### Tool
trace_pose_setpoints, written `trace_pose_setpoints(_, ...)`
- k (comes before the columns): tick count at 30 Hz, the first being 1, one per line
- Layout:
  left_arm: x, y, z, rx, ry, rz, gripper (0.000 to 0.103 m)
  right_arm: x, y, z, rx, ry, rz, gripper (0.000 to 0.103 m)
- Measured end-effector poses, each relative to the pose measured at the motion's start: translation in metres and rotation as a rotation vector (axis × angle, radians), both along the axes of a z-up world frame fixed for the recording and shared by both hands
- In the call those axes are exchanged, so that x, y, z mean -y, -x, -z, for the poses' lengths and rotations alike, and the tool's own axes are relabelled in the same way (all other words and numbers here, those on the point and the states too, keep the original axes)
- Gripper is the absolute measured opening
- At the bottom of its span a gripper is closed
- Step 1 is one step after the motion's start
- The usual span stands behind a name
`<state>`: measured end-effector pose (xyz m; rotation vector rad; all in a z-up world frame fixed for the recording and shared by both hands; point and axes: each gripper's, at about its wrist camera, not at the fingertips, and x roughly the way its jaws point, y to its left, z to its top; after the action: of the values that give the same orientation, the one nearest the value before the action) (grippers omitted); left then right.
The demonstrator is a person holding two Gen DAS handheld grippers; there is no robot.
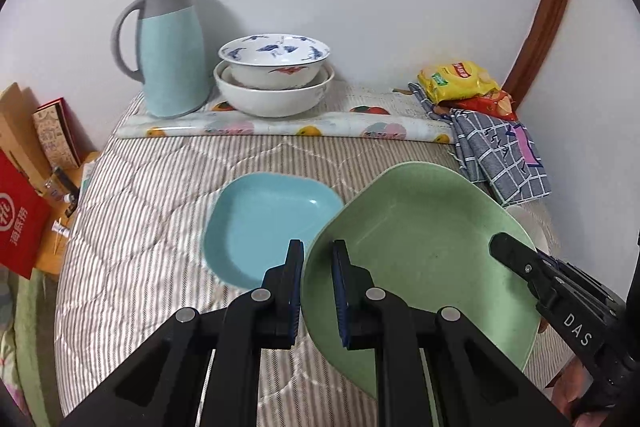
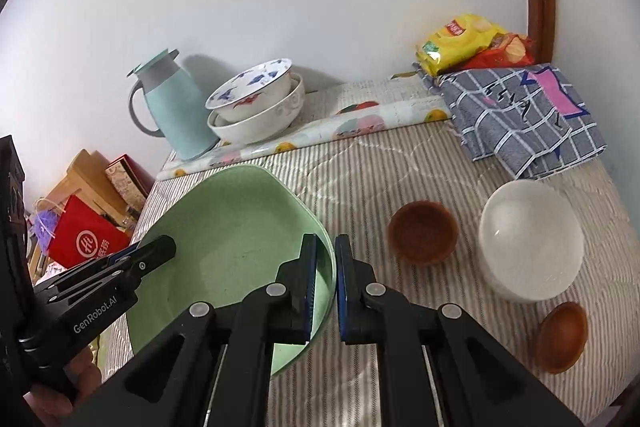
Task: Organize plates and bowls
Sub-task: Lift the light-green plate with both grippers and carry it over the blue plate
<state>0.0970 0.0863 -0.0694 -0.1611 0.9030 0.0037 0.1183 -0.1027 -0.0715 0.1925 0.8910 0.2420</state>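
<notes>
Both grippers pinch the green plate: left gripper (image 1: 316,291) clamped on its left rim, right gripper (image 2: 325,291) clamped on the opposite rim. Green plate (image 1: 416,259) is tilted and lifted off the bed (image 1: 132,227), just right of the blue plate (image 1: 268,227), overlapping its edge in view. Step in hand looks like stacking green onto blue. Next move likely calls for shifting left, levelling, lowering squarely, then releasing both. White bowl (image 2: 530,241) and two brown bowls (image 2: 423,231) wait at right; stacked bowls (image 1: 274,79) sit by the wall.
</notes>
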Motion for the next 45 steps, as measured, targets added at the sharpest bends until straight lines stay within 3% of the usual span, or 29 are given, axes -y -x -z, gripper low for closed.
trace_pose_setpoints(28, -0.075, 0.010, 0.045, -0.071, 0.052, -0.103, 0.014, -0.077, -0.006, 0.037, -0.056, 0.051, -0.104, 0.009)
trace_pose_setpoints(45, -0.093, -0.013, 0.074, -0.127, 0.072, -0.158, 0.014, -0.098, -0.036, 0.070, -0.117, 0.061, -0.161, 0.010)
